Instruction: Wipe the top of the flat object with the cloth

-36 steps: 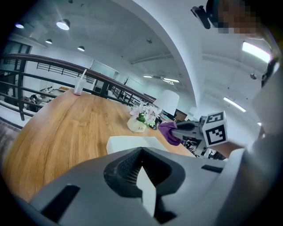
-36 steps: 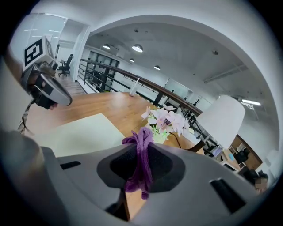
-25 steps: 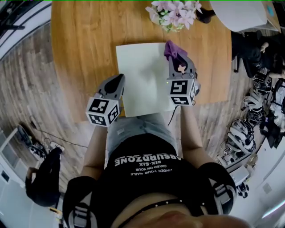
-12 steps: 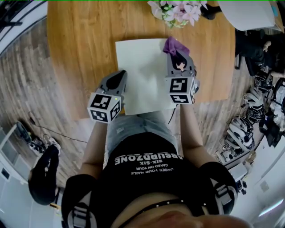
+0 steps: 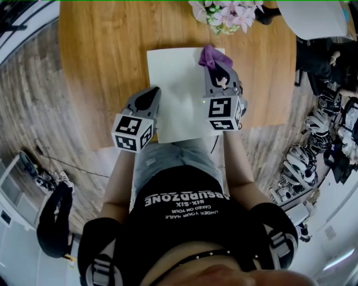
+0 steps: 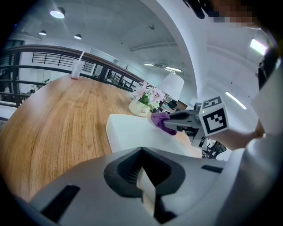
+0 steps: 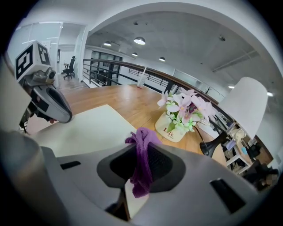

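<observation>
- Head view: your right gripper (image 5: 217, 67) is at upper centre of the frame, jaws clamped on the purple cloth (image 5: 208, 56). It's over the top right corner of the white flat object (image 5: 176, 95) on the wooden table (image 5: 100, 56).
- Left gripper view: your left gripper (image 6: 143, 176) has its jaws pressed together on nothing, and it's parked by the flat object's left edge.
- Looks to me like you're mid-wipe, or just starting a pass.
- Next I'd drag the cloth across the top, pressed down, and mind the flower pot (image 5: 226, 14) just above.
</observation>
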Demonstrator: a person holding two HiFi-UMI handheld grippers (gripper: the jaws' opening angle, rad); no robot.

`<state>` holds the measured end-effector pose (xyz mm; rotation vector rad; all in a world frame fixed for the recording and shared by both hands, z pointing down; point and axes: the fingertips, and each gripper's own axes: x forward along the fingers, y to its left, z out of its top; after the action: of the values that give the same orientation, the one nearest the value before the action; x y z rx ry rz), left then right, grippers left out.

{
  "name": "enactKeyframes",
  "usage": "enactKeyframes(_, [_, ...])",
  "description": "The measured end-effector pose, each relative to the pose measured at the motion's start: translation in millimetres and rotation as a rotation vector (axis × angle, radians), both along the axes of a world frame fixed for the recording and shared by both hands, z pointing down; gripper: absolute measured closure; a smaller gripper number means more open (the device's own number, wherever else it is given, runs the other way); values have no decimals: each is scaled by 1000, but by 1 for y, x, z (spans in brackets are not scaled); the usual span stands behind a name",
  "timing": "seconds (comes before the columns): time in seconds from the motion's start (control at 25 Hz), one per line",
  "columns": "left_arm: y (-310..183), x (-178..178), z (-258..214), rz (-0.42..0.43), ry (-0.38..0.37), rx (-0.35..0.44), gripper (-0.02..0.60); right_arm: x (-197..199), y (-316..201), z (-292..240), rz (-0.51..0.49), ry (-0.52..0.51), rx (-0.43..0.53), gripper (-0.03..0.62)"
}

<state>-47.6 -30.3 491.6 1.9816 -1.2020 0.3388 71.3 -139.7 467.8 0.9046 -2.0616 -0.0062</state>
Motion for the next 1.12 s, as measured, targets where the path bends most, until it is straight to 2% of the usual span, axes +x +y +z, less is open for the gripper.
enactKeyframes(0.24, [0, -3, -1, -21, 14, -8, 565, -25, 8, -1, -43, -13, -11, 524])
enactKeyframes(0.56, [6, -4, -2, -63, 90, -35, 565, -57, 14, 0, -123, -16, -9, 524])
enactKeyframes(1.12, [24, -12, -7, -95, 105, -55, 565, -107, 23, -5, -229, -35, -6, 523])
